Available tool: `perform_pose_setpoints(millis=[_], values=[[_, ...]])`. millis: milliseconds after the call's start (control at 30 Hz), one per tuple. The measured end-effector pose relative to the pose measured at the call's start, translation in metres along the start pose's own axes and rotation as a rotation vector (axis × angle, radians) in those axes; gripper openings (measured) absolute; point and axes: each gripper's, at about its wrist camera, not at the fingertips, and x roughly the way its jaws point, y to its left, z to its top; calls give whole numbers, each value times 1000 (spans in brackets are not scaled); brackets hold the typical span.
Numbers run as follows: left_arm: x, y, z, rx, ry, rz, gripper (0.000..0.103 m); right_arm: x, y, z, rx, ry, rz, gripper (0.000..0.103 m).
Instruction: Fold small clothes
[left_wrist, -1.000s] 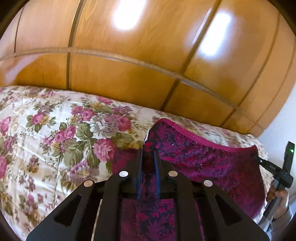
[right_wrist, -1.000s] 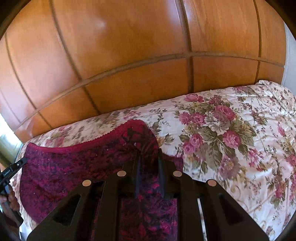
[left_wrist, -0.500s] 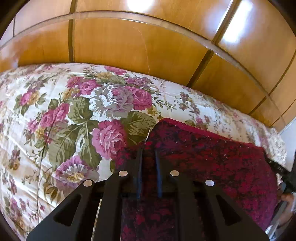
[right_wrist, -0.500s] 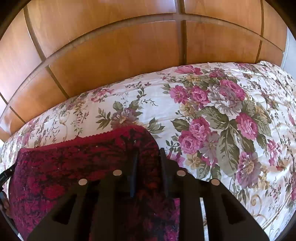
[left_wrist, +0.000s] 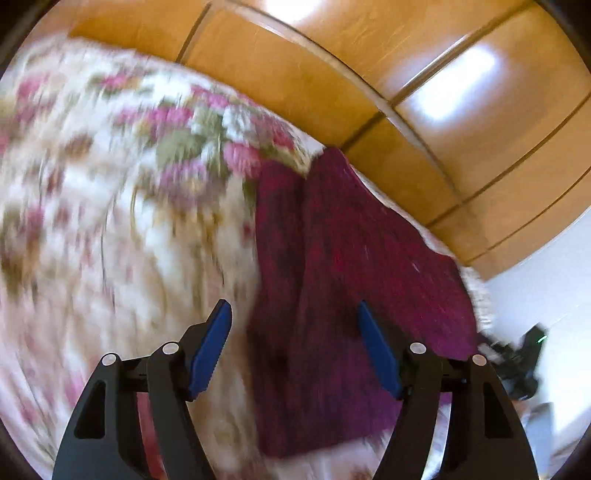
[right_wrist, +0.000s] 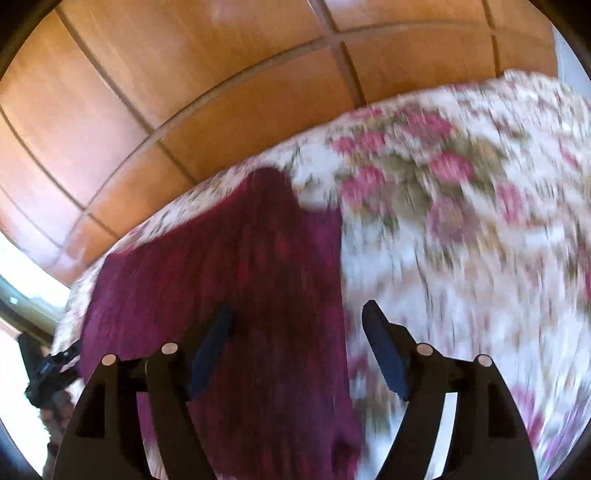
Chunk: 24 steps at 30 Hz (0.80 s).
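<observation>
While both shots are pretty blurry, left tongs (left_wrist: 294, 343) and right tongs (right_wrist: 296, 345) gape wide apart above the maroon garment (left_wrist: 354, 280) lying on the floral bed (right_wrist: 461, 240).

garment (left_wrist: 354, 280) on bedspread (left_wrist: 110, 229); wooden panels (left_wrist: 369, 74) behind; left gripper (left_wrist: 295, 347) above garment

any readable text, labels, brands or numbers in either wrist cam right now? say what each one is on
None readable in either view.
Dark red garment: pattern only, no tag or print visible.
Floral bedspread: motion-blurred flowers, no lettering.
Wooden panels: plain.
Left gripper and right gripper: no markings visible.
</observation>
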Motion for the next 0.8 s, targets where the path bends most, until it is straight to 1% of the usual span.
perform_pose_setpoints(millis=[100, 133, 167, 200, 233, 267, 333, 367, 433, 600, 633, 733, 800], values=[[-2, 7, -22, -30, 23, -25, 69, -8, -3, -34, -4, 41, 15, 73], [-2, 9, -30, -44, 26, -33, 69, -8, -3, -42, -9, 53, 7, 71], [-2, 11, -36, -55, 26, -45, 65, -5, -5, -52, -1, 66, 3, 69], [-3, 12, -38, -60, 26, -55, 55, -3, -6, -58, 10, 72, 5, 62], [-3, 11, -41, -66, 39, -83, 41, -3, -6, -62, 13, 66, 0, 53], [-2, 12, -43, -77, 48, -94, 35, -4, -6, -63, 17, 62, -1, 49], [-5, 8, -43, -56, 35, -80, 22, -9, -4, -61, 29, 57, 12, 27], [-8, 5, -43, -45, 26, -68, 18, -14, -2, -60, 22, 50, 16, 26], [-13, -1, -41, -31, 16, -64, 15, -28, 2, -59, 2, 31, 25, 21], [-36, -13, -52, -5, 13, -74, 13, -57, 9, -64, -28, 31, 47, 20], [-49, -11, -60, 0, 17, -83, 13, -63, 9, -69, -29, 38, 49, 20], [-70, -13, -82, 2, 40, -92, 13, -80, 3, -89, -20, 77, 52, 20], [-82, -12, -102, 8, 62, -75, 13, -84, -2, -101, -20, 106, 45, 20]])
